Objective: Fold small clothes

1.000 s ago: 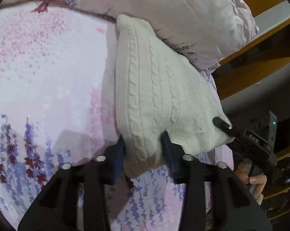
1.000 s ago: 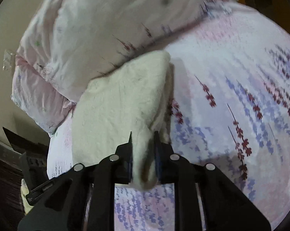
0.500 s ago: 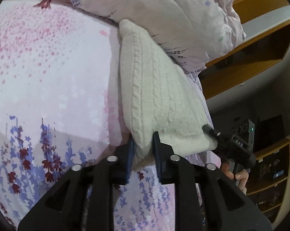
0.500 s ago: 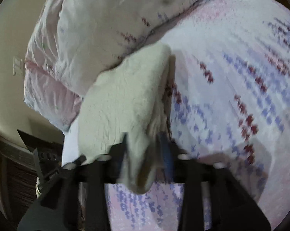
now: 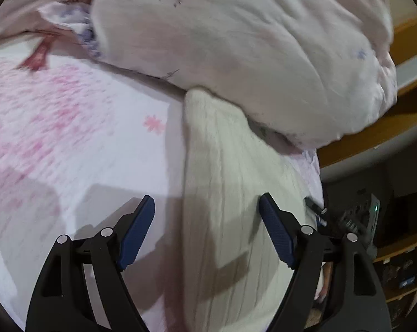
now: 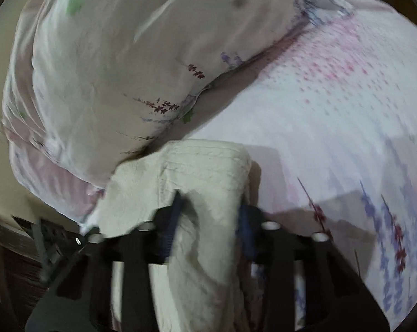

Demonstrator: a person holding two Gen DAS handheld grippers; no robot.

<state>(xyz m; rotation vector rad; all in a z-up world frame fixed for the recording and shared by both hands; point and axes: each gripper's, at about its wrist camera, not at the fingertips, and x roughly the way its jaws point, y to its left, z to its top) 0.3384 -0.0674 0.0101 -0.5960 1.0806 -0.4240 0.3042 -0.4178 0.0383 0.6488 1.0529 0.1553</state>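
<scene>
Cream knit sweater (image 5: 236,193) on the floral bedsheet (image 5: 70,138), far edge under the puffy duvet (image 5: 250,41) at 12 o'clock.
Left gripper (image 5: 207,207) released, jaws wide; right gripper (image 6: 210,210) has soft cable-knit bunched between its fingers, grip uncertain through blur; bare sheet at 9 o'clock.

no readable text, labels, brands or numbers anywhere

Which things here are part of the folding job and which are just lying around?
Part of the job:
- cream cable-knit sweater
- left claw, open above it
- right claw, fabric between its fingers; grip unclear through blur

Just lying around:
- pale pink floral duvet, bunched behind
- white floral bedsheet underneath
- wooden shelves beside the bed
</scene>
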